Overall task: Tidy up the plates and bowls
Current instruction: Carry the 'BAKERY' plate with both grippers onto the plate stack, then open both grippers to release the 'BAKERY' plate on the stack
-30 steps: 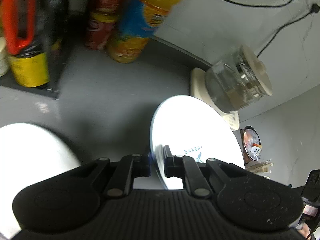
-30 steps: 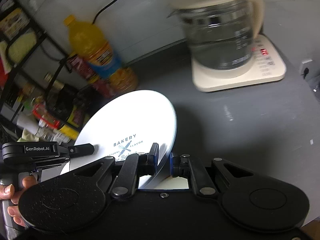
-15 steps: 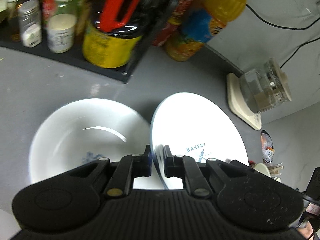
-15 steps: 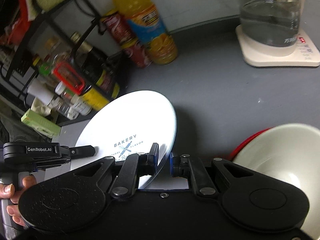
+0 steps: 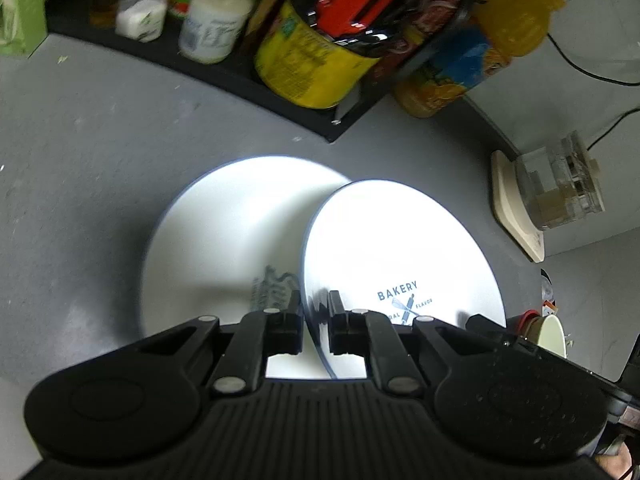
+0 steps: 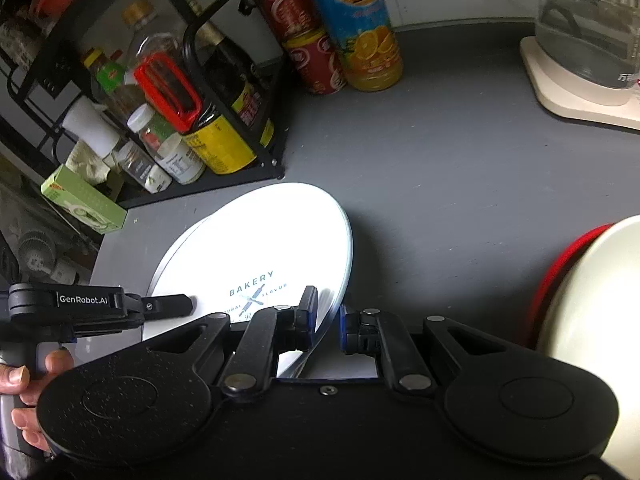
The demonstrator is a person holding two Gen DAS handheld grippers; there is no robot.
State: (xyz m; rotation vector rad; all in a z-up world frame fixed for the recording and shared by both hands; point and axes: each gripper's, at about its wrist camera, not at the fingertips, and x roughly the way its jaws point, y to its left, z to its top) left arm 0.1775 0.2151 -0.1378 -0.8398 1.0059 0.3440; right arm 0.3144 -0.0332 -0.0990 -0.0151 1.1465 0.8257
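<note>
A white plate printed BAKERY [image 5: 400,248] [image 6: 272,248] is held tilted above the grey counter by both grippers. My left gripper [image 5: 314,312] is shut on the plate's near left rim, and it shows in the right wrist view [image 6: 176,306] with a hand behind it. My right gripper [image 6: 328,312] is shut on the plate's right rim. Under the held plate a second white dish [image 5: 224,232] with a blue drawing lies on the counter; its edge [image 6: 180,240] peeks out on the left. A cream bowl [image 6: 592,300] rests in a red dish [image 6: 560,272] at the right.
A black rack [image 6: 208,184] full of bottles and jars stands just behind the white dish. An orange juice bottle [image 6: 360,28] and red cans [image 6: 304,40] stand beside it. A glass kettle on a cream base [image 5: 556,196] is at the far right.
Both grippers have carried the BAKERY plate leftward, away from the kettle and toward the rack. It now hangs over the white dish, which has come fully into view.
</note>
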